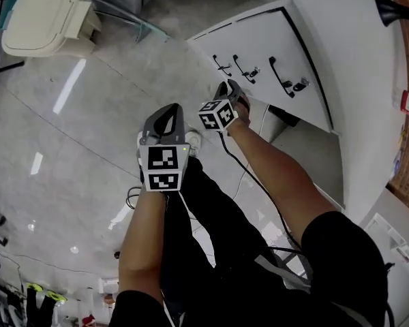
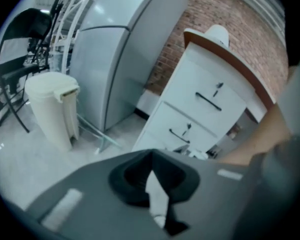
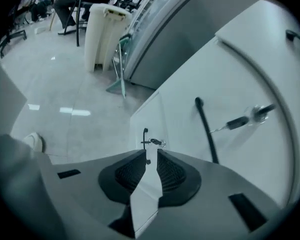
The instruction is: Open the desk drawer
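**Three desk drawers, all shut**

The white desk holds a stack of three drawers, each front flush with its neighbours and closed. Every front carries a slim black bar handle. Small keys stick out of locks just beside at least two of the handles.

Grey floor w/ cream bin & white drawer unit on it.
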### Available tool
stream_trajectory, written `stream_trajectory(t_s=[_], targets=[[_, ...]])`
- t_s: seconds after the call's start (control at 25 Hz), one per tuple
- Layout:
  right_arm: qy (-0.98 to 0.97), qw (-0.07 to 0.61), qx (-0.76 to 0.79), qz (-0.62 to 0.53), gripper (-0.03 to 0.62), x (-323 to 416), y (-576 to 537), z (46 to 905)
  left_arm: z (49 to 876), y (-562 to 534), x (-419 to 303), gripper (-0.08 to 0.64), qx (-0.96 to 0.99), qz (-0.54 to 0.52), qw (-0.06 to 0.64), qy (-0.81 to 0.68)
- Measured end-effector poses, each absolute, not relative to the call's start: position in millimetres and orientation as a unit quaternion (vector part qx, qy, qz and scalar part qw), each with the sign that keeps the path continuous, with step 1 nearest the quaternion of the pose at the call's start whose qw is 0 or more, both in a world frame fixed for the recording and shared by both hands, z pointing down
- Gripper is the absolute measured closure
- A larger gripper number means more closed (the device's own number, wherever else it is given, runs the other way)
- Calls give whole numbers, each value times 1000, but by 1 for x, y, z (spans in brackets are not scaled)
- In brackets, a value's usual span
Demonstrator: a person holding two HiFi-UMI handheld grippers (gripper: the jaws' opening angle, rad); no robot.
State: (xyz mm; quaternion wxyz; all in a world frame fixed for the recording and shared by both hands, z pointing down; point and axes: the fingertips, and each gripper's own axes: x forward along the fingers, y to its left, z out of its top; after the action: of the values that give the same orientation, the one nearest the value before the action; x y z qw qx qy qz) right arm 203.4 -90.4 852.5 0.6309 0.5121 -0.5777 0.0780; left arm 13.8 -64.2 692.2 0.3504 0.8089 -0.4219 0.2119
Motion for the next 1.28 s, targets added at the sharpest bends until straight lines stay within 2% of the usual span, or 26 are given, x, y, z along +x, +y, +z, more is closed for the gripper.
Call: stream_trajectory(t_s=[0.12, 0.32, 0.64, 0.76, 0.88, 1.28], targets=[[-556, 655, 504, 86, 534, 218, -95, 892, 727, -64, 17, 561, 822, 210, 338, -408], [-560, 691, 457, 17, 526, 220, -113, 940, 779, -62, 12, 561, 825, 223, 336, -397], [-510, 734, 448, -7, 526, 241, -123, 985, 805, -45, 16, 561, 819, 219, 361, -387], [-504, 738, 449, 3, 529, 242, -125, 993, 811, -37, 19, 561, 819, 221, 367, -382], [-496, 738, 457, -9, 571, 246, -131, 988, 816, -33, 21, 561, 820, 226, 369, -376], [-485, 742, 463, 20, 581, 244, -124, 985, 810, -41, 12, 561, 819, 220, 367, -383]])
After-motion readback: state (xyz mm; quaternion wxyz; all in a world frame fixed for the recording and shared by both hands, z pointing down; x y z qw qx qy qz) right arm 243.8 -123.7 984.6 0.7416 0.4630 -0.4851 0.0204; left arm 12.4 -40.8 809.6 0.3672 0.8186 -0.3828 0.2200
